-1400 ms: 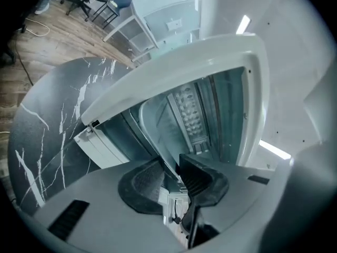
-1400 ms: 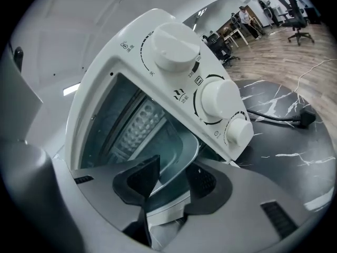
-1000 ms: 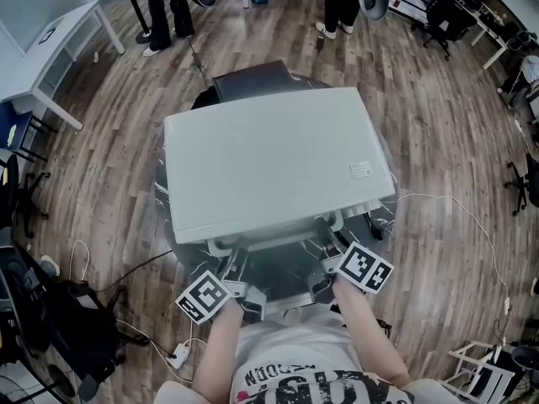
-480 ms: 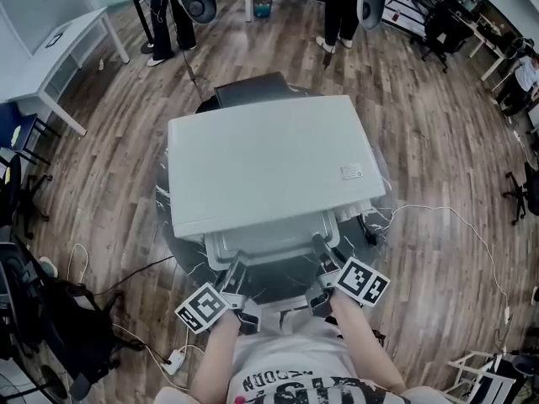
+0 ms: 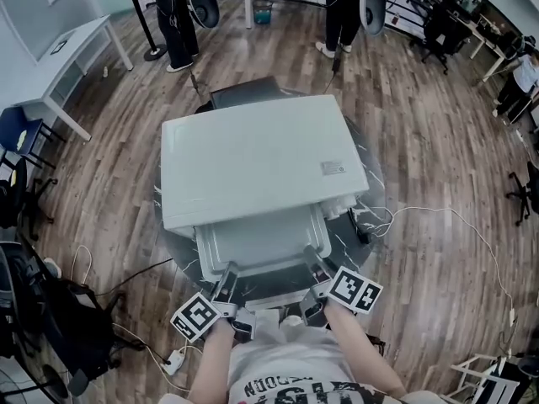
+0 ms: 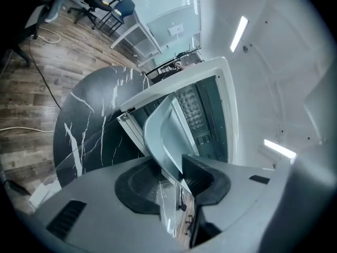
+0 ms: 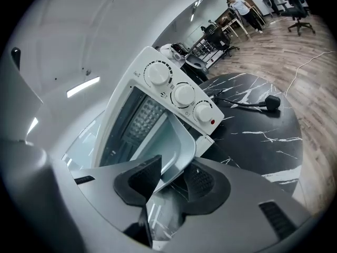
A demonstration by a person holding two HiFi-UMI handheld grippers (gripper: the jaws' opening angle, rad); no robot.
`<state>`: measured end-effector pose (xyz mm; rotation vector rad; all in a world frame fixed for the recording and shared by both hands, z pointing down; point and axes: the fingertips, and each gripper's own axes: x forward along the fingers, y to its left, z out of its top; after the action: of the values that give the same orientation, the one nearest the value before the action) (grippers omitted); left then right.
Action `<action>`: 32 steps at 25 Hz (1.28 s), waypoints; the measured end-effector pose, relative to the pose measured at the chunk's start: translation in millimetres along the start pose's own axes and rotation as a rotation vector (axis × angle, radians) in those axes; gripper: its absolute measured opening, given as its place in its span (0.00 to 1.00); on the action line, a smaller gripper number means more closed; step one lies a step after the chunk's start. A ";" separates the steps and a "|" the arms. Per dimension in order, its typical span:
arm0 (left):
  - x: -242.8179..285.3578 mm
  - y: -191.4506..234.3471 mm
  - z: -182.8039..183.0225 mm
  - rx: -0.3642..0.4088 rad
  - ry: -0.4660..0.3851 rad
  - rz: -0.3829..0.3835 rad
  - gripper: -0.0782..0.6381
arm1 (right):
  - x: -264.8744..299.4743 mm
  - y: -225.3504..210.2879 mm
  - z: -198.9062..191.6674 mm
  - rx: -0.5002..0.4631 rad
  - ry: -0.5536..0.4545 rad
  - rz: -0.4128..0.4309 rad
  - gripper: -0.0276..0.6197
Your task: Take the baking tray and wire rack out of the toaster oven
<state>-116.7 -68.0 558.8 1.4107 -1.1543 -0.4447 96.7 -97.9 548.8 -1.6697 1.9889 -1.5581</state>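
now left gripper (image 5: 226,283) and right gripper (image 5: 317,277), jaws just closed tighter, pinch the baking tray (image 5: 257,241) by its near corners, toaster oven (image 5: 253,158) straight ahead.

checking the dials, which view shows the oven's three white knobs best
The right gripper view: the three white round knobs face it on the front of the white toaster oven. The head view shows mainly the oven's top; the left gripper view shows no knobs.

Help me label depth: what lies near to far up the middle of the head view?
Left gripper and right gripper side by side, jaws just closed further on the rim of the baking tray → toaster oven → standing person
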 end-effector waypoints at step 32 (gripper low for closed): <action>-69.4 -11.8 -65.4 -0.069 -0.091 -0.122 0.27 | -79.1 -13.8 -24.6 0.010 0.006 0.119 0.23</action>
<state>-88.8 21.7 538.5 1.4173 -1.1183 -0.6352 120.8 -19.4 531.6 -1.5142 2.0397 -1.5312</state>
